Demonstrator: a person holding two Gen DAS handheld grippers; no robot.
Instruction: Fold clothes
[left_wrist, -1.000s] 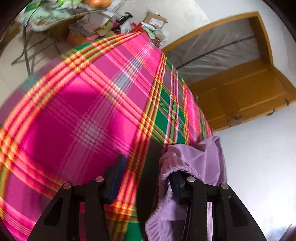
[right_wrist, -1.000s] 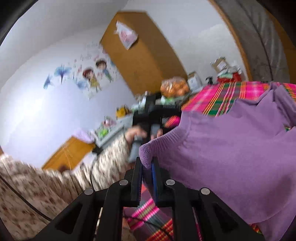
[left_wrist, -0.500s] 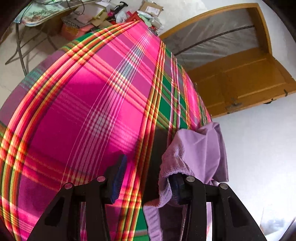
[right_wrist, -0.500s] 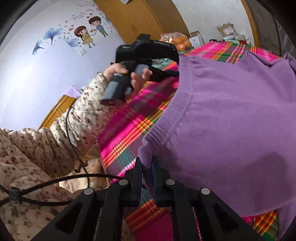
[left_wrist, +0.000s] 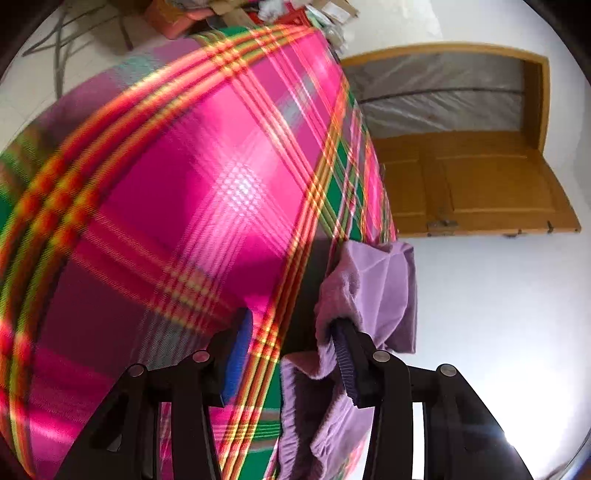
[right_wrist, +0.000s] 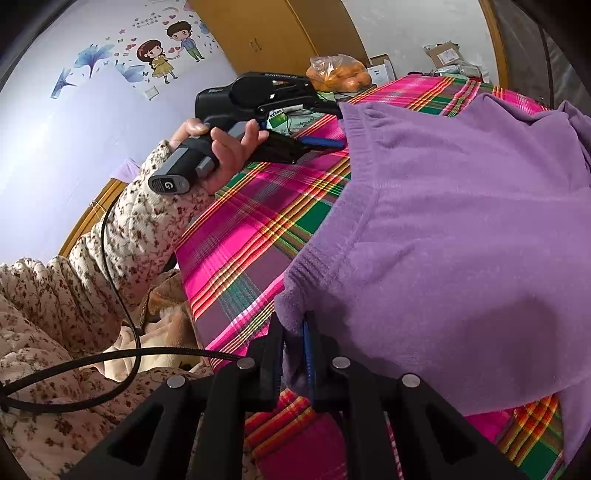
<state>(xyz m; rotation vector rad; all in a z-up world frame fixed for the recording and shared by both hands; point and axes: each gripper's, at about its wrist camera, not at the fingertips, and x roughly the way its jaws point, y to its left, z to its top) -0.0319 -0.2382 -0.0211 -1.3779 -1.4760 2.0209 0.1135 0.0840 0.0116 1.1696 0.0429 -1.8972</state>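
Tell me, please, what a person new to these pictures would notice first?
First the bright pink plaid cloth, which covers the whole surface under both tools. Next the purple fleece garment spread on it: the right tool is shut on its near edge, while the left tool stands open with the fleece draped over one finger. On the far wall, cartoon stickers show a couple.

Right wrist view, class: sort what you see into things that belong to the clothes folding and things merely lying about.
Belongs to the job:
purple garment
right gripper, jaws shut on its waistband
left gripper, jaws open
plaid cloth beneath

Lying about:
bag of oranges
cardboard boxes
wall stickers
wooden wardrobe
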